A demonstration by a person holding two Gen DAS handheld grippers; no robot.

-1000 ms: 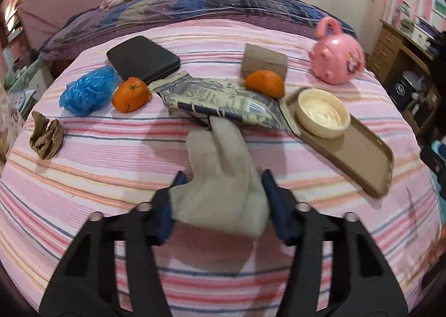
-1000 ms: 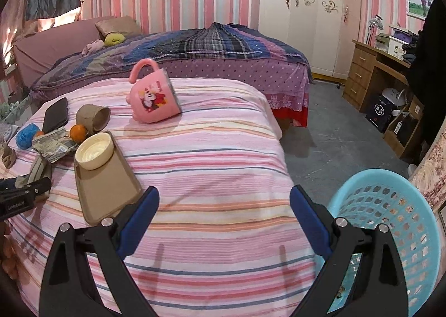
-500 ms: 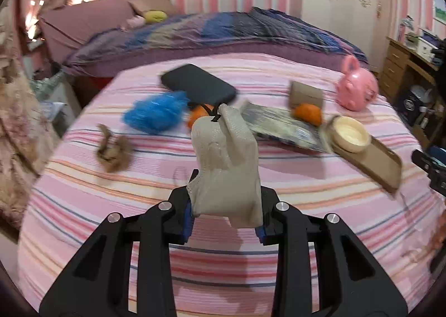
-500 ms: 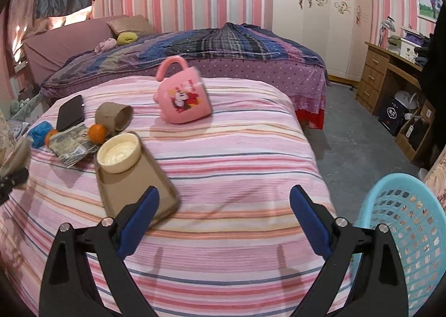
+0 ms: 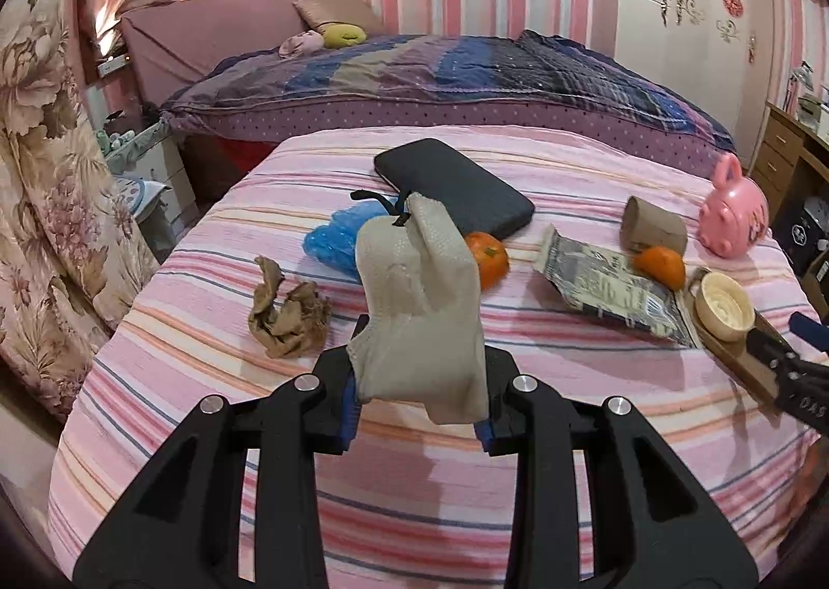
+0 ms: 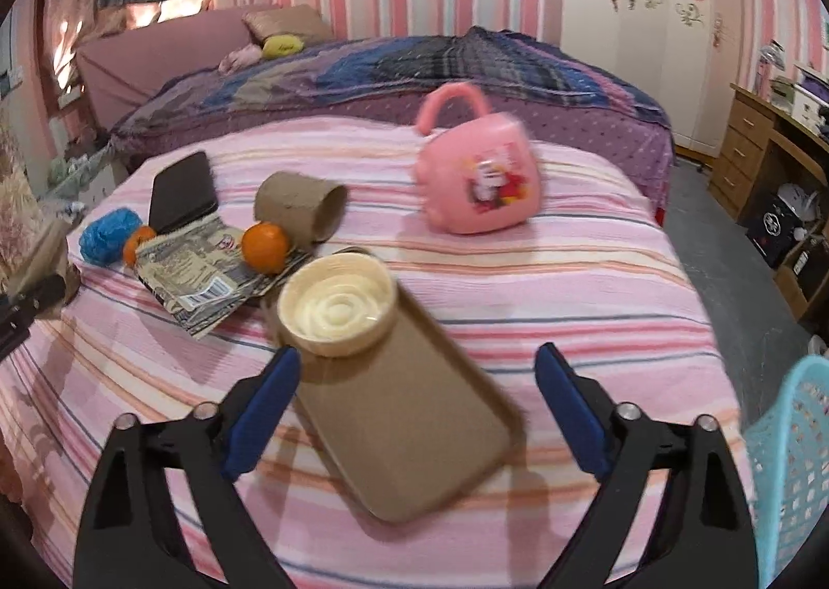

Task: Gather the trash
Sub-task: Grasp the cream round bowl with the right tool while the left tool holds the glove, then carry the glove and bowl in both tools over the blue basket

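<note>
Glove (image 5: 419,309) pinched in left jaws (right jaws wide, empty) over bed; crumpled paper (image 5: 287,314) beside

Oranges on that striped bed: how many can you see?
2. One orange lies beside the black case and blue bag; the other sits on the printed packet by the cardboard tube. None seems hidden.

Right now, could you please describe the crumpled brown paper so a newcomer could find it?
On the pink striped bedspread, look at its left side, left of the blue plastic bag. The crumpled brown paper lies alone there, the only wadded, tan scrap.
</note>
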